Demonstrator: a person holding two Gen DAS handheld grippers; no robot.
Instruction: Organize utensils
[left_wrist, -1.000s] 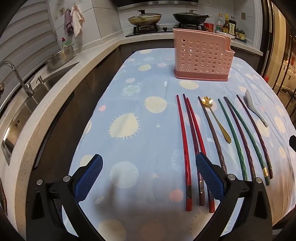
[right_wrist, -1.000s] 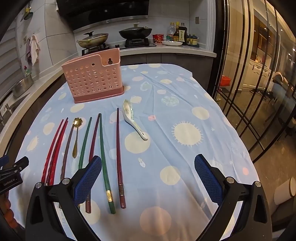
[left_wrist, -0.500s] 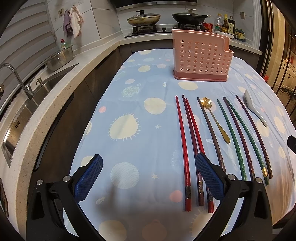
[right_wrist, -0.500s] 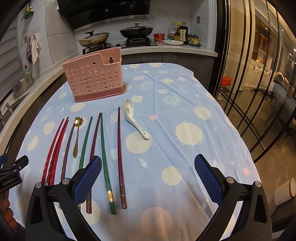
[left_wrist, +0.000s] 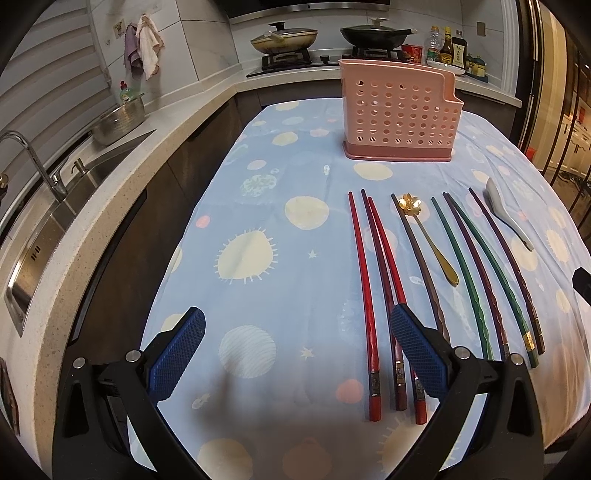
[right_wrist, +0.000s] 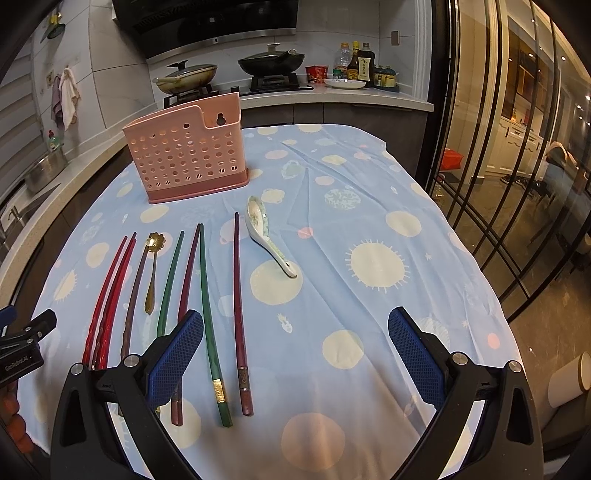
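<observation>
A kitchen, stove behind, and a table under a blue spotted cloth. On it lie the chopsticks in a row, thin, stiff and slick, best pinched near the thick decorated ends. The white spoon, probably ceramic, looks breakable. The pink holder stands beyond. Left gripper and right gripper hover spread wide, empty.

On the surface in front of me, the utensil holder stood upright at the far end. Nearer lay the chopsticks side by side in a row, running lengthwise toward me. The small metal spoon lay within that row, between chopsticks. The ceramic spoon lay just right of the row. The sink was left of the surface; the stove lay behind the holder.
</observation>
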